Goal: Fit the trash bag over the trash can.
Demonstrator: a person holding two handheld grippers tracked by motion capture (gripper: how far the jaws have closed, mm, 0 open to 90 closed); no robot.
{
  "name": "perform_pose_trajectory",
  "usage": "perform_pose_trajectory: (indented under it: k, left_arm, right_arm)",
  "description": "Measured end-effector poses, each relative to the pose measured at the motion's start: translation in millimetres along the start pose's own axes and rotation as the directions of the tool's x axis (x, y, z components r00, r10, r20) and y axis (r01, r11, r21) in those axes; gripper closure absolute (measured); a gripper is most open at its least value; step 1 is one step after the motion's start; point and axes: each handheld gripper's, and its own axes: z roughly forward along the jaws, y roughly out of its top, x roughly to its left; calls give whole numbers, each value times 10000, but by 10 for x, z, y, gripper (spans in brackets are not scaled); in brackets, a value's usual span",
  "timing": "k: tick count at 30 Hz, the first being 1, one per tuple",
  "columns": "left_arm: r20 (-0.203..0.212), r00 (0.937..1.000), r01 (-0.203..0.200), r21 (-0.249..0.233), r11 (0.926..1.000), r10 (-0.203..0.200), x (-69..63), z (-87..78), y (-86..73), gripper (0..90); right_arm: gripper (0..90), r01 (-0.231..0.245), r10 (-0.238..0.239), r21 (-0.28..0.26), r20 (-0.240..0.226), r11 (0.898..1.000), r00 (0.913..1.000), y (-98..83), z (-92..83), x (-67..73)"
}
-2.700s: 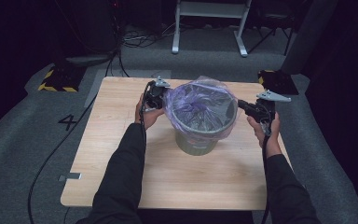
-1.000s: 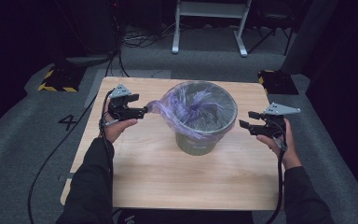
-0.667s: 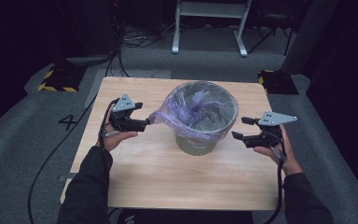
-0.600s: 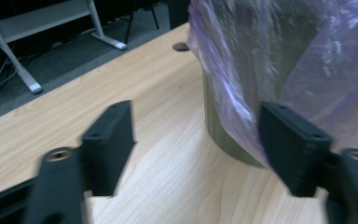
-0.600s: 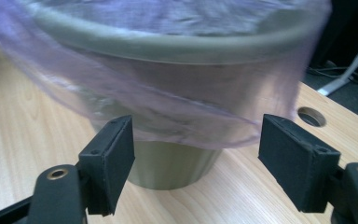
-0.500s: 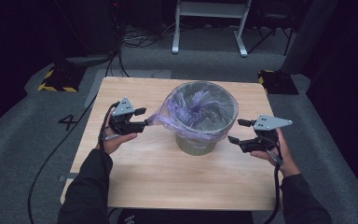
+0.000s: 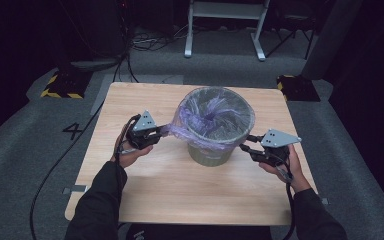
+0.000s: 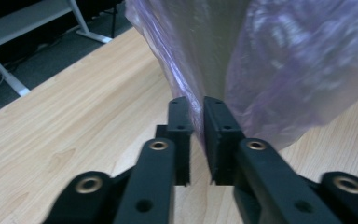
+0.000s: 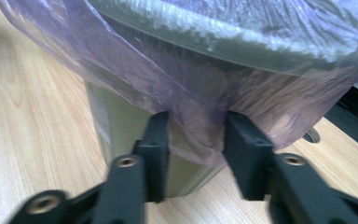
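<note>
Light falls from above on the table (image 7: 145, 200); the surrounding room is dark. Both gripper views are bright, with blurred close edges.

My worktop (image 7: 145, 200) is a square slab of pale wood with visible grain, set on a grey carpeted floor (image 7: 25, 165). One thing stands directly on it: a greenish bin (image 7: 209, 154), upright, a little right of centre and toward the far edge, lined with a thin purple bag (image 7: 200, 131) whose skirt hangs over the rim and down the wall. Around the bin the wood lies bare, out to all four edges.
</note>
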Motion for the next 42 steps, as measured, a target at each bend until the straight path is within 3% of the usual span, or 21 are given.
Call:
perform_pose_trajectory:
  k: [2,4,12,15,16,19,20,21,24,26,27,28,29,30,31,35,37,40,41,42]
  left_arm:
    - [30,10000,-47,58,10000,47,-10,35,-14,890]
    - [3,10000,-56,160,9999,56,-25,80,-34,895]
    - [-154,9997,-151,870,9961,165,-29,216,-127,897]
    - [-276,9995,-98,1296,9915,135,-27,321,-193,896]
    - [-276,9995,-98,1296,9915,135,-27,321,-193,897]
    - [-420,9991,-15,1654,9862,86,-11,430,-252,896]
    - [-420,9991,-15,1654,9862,86,-11,430,-252,895]
    - [-462,9989,18,1759,9844,64,-7,479,-272,891]
    - [-554,9985,117,1831,9830,-16,-7,533,-293,877]
    - [-554,9985,122,1861,9825,-19,-10,551,-301,876]
    - [-558,9984,49,1967,9804,62,-11,578,-316,876]
    - [-558,9984,49,1967,9804,62,-11,578,-316,877]
    - [-518,9986,15,2048,9788,93,-16,597,-327,872]
    - [-540,9985,12,2110,9775,104,-17,607,-332,872]
    - [-441,9990,74,2232,9747,25,-16,630,-349,855]
    - [-462,9989,-11,2421,9703,127,-32,636,-355,767]
    - [-535,9985,201,2271,9737,-81,-24,586,-342,631]
    - [-321,9988,421,2028,9783,-363,-8,523,-339,558]
    - [-284,9981,599,1970,9786,-554,-9,490,-338,431]
    - [-321,9977,650,1924,9792,-599,-10,454,-331,431]
  right_arm:
    - [821,75,-75,6,-66,10000,10000,-4,-15,-4]
    - [883,190,-189,137,-87,9997,9998,-9,-16,-6]
    - [898,137,-109,1358,-212,9906,9997,-79,53,-61]
    - [898,171,-128,2212,-209,9751,9997,-153,139,-96]
    - [898,171,-128,2212,-209,9751,9997,-153,139,-96]
    - [898,315,-284,3050,-146,9518,9995,-246,261,-111]
    - [898,315,-284,3050,-146,9518,9995,-246,261,-111]
    - [898,261,-231,3292,-130,9439,9996,-284,310,-140]
    - [898,171,-167,3537,-40,9352,9999,-324,355,-196]
    - [898,94,-91,3589,-26,9333,10000,-342,372,-218]
    - [898,22,-29,3758,14,9267,10000,-378,405,-251]
    - [898,22,-29,3758,14,9267,10000,-378,405,-251]
    - [897,-34,-28,4017,149,9158,9999,-423,447,-287]
    - [897,-34,-28,4017,149,9158,9999,-423,447,-287]
    - [897,-119,5,4176,273,9085,9996,-467,476,-326]
    - [897,-370,201,4202,445,9067,9988,-507,480,-365]
    - [898,-510,325,4270,507,9028,9982,-545,484,-387]
    - [897,-539,333,4388,546,8970,9980,-580,500,-406]
    - [896,-688,424,4454,688,8927,9967,-612,509,-426]
    - [896,-688,424,4454,688,8927,9967,-612,509,-426]
